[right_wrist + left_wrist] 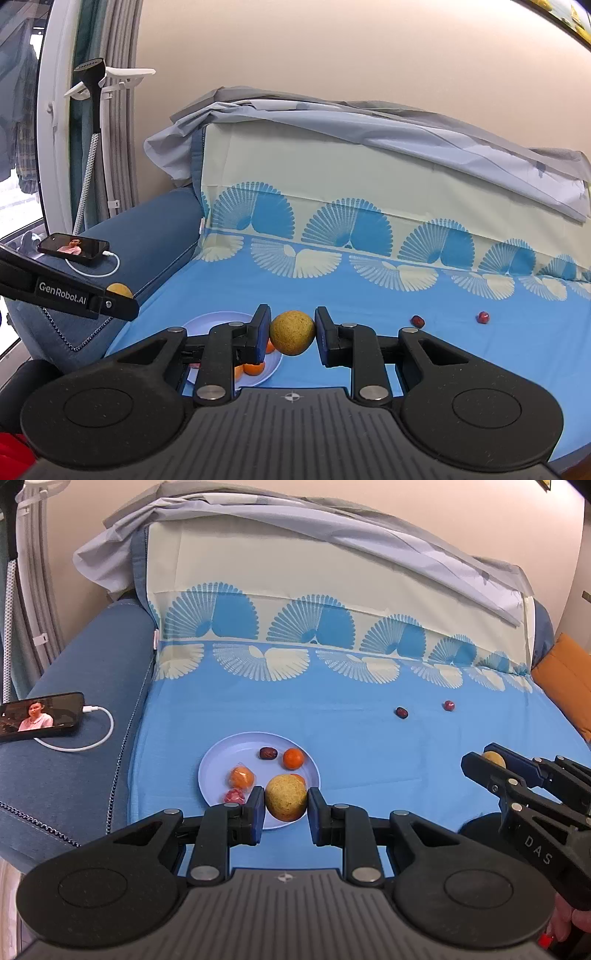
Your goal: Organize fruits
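Over the pale blue plate [218, 760], both grippers — left gripper [286, 800] and right gripper [291, 333] — each clamp a yellow-brown round fruit [286, 797]; lower each gently, releasing clear of the oranges [293, 758].

Beige wall [332, 55] behind blue sofa [92, 657], fan-patterned sheet [332, 709] draped over; grey cloth [369, 122] on backrest; window [18, 147] at left, daylight.

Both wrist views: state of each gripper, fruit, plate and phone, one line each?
Left gripper: shut on a round yellow-brown fruit, above the plate.
Right gripper: shut on a second round yellow-brown fruit, off the sheet.
Pale blue round plate: flat on the blue sheet, holding oranges and dates.
Two dark red dates: loose on the sheet.
Black phone: screen on, cable plugged in.
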`<state>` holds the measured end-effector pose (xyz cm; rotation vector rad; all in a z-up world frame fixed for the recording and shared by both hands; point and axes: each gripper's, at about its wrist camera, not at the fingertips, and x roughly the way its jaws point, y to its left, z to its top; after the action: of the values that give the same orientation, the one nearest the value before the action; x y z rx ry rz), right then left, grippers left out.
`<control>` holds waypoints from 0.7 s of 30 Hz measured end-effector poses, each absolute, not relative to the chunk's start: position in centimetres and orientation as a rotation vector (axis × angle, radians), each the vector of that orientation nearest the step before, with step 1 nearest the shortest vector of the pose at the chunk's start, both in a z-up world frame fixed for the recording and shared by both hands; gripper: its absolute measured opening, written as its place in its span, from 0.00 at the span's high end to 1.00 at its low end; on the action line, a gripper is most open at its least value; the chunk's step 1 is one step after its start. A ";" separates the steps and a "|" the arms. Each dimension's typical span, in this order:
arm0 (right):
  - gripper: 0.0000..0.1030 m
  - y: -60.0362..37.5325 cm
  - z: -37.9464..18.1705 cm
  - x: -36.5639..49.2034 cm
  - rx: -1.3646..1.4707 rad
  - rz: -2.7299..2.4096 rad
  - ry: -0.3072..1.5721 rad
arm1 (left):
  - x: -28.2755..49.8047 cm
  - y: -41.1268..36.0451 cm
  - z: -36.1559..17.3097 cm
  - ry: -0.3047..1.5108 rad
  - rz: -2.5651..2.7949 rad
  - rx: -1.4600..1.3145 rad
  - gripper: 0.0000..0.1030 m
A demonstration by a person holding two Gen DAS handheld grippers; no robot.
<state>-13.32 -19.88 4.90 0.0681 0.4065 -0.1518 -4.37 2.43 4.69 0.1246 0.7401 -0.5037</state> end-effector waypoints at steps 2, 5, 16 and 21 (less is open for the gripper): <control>0.74 -19.8 4.9 -13.3 0.061 -0.146 0.406 | -4.4 2.6 4.7 0.736 -0.499 0.120 0.74; 0.74 -19.7 4.9 -13.2 0.051 -0.138 0.411 | -4.4 2.8 4.7 0.737 -0.497 0.114 0.74; 0.74 -20.1 4.5 -12.7 0.047 -0.127 0.435 | -3.8 2.9 4.2 0.755 -0.485 0.102 0.74; 0.74 -20.2 4.2 -12.4 0.046 -0.119 0.443 | -3.2 3.1 4.0 0.761 -0.474 0.098 0.74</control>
<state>-12.38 -20.22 4.25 0.0458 0.4434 -0.1191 -3.19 3.09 4.01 0.0976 0.7608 -0.4740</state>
